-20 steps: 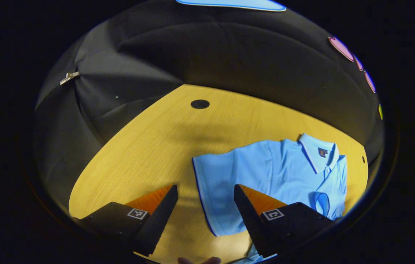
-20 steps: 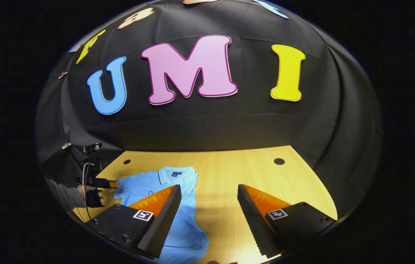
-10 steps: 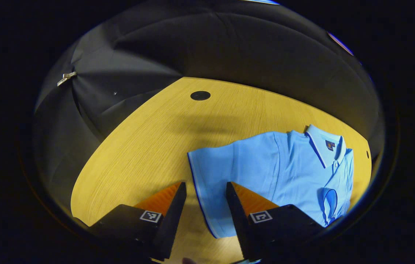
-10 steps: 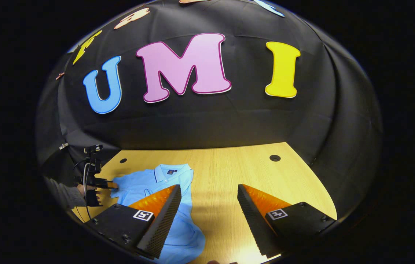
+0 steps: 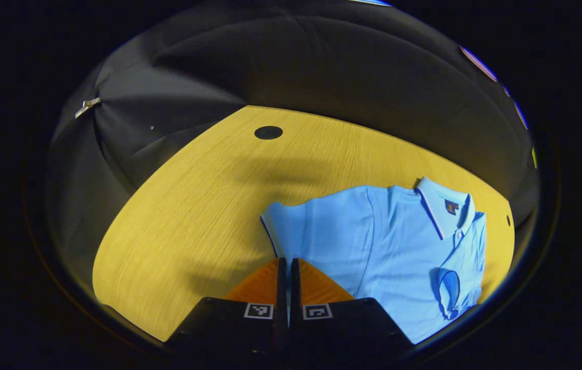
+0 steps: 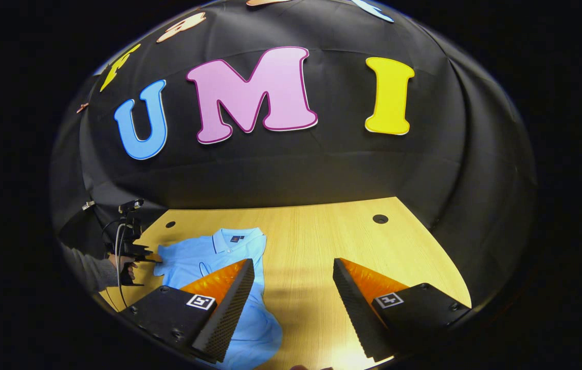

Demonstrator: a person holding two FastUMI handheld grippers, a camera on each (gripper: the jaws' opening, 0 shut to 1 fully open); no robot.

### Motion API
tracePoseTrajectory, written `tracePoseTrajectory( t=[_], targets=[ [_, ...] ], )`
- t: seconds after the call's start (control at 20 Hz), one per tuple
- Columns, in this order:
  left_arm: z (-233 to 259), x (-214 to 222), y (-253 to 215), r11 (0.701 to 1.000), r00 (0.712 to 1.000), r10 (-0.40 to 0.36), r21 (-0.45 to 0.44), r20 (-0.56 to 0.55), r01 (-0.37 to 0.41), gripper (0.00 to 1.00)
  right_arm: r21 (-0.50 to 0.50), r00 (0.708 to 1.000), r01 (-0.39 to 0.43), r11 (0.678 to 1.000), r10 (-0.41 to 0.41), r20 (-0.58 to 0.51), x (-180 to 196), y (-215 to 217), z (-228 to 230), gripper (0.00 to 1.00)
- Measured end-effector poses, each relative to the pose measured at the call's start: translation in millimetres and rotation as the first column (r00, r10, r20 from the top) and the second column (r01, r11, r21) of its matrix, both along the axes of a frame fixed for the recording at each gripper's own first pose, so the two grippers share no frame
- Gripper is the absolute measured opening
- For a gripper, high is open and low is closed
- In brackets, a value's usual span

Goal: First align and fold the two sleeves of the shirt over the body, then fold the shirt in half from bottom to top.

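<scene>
**While the left fingers are closing on the sleeve edge, the right is idling wide**

Now that your left gripper (image 5: 286, 267) has gone from wide apart a second ago to nearly touching, you are pinching the cuff edge of the near sleeve (image 5: 291, 226) of the blue shirt (image 5: 394, 246). A sliver of cloth is showing between the fingers, so it looks like a grasp, not an empty close. The shirt is lying flat on the worktop (image 5: 193, 205), collar (image 5: 440, 205) toward the far side, and the other sleeve is already looking tucked over the body. Your right gripper (image 6: 291, 288) is hovering with its fingers spread wide, holding nothing, beside the shirt's hem. Judging by this, you are starting the second sleeve fold; next comes lifting and laying it across the chest.
</scene>
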State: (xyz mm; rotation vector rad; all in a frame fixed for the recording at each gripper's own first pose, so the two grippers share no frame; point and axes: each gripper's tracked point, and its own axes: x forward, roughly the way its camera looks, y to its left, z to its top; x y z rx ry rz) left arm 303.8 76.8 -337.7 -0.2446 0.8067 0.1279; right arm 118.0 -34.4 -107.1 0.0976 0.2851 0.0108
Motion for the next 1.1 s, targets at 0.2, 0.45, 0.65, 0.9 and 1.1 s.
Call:
tracePoseTrajectory(
  t=[0.2,0.45,0.65,0.9,1.1],
  targets=[
    [21,3,-12,0.999,0.997,-0.031,-0.039,0.071,0.033,0.07,0.001,1.000,0.006,1.000,-0.006,-0.004,-4,-6,-1,0.96],
    [64,1,-51,0.990,0.976,-0.128,-0.037,0.176,0.136,0.06,0.009,1.000,0.005,1.000,-0.005,-0.003,-6,-6,0,0.96],
    [94,-10,-105,0.960,0.928,-0.276,0.021,0.250,0.280,0.06,0.016,1.000,0.010,1.000,-0.010,-0.007,-11,-7,-3,0.96],
    [104,-33,-185,0.867,0.829,-0.498,0.138,0.256,0.478,0.06,0.031,0.999,0.024,0.999,-0.023,-0.023,-21,-12,-10,0.96],
    [88,-51,-235,0.802,0.771,-0.597,0.181,0.220,0.569,0.06,0.030,0.999,0.036,0.999,-0.035,-0.030,-32,-18,-15,0.96]
  ],
)
